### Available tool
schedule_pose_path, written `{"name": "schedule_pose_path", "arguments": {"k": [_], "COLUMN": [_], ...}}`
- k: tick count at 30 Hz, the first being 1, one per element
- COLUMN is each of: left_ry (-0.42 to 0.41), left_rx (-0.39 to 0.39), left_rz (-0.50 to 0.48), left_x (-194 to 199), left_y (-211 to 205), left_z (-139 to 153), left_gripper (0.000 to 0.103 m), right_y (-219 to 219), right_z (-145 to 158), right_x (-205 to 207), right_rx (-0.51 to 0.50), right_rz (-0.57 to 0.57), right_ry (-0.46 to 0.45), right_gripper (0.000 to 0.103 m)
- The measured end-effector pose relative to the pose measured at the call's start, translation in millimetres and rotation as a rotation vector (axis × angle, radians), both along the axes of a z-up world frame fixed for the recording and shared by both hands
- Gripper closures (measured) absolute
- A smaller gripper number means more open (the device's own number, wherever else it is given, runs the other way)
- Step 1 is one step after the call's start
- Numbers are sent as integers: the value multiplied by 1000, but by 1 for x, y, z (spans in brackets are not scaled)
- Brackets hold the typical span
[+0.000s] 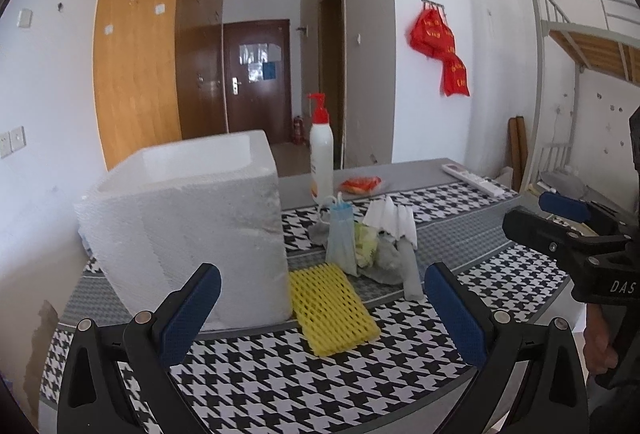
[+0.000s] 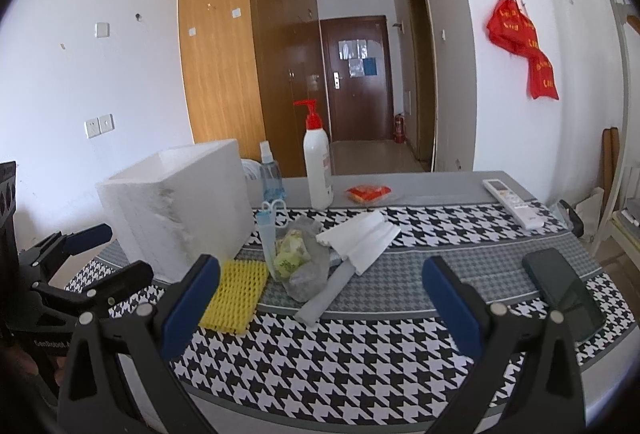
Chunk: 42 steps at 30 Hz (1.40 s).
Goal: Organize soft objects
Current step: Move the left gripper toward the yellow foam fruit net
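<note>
On the bench, the left hand-held gripper gapes wide and empty before yellow foam mesh beside the foam box. From the right, the right hand-held gripper, equally wide, faces the soft pile; a careless reach could topple the pump bottle.

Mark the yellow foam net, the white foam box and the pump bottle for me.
yellow foam net (image 1: 334,308), left wrist view, middle of the mesh.
white foam box (image 1: 188,234), left wrist view, its front wall.
pump bottle (image 2: 318,170), right wrist view, the white body below the red pump.
</note>
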<state>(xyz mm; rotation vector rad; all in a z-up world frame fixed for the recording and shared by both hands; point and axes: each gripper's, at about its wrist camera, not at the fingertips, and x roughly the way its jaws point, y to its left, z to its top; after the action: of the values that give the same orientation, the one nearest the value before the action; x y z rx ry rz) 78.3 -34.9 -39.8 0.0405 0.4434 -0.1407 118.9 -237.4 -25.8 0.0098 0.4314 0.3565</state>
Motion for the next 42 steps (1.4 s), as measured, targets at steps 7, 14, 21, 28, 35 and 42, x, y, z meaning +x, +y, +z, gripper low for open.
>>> {"name": "schedule_pose_path", "arguments": {"k": [7,14,21,28,35,42], "left_ry": [66,116,177,250,316,384], "left_rx": [-12,-8,-12,-3,-14,-37], "left_rz": [-2,2,-4,15,7,4], "left_x": [16,28,43,57,66,77], "left_y": [-1,-5,-10,-12,-14,-14], "left_z": [-14,-26,-40,-54,-64,-76], "left_gripper": [1,1,1,5,15,26], "right_y": [-2,-2,-4,-6,-5,-3], "right_z": [-8,-18,-22,-27,-33,-37], "right_x": [11,20,25,31,38,42], "right_rx": [-6,-9,-19,-20,-23,-25], "right_rz": [-8,-9,-19,-18,-15,-6], "right_ry": [43,89,107,135,161,176], "right_gripper": [1,1,1,1,1,1]}}
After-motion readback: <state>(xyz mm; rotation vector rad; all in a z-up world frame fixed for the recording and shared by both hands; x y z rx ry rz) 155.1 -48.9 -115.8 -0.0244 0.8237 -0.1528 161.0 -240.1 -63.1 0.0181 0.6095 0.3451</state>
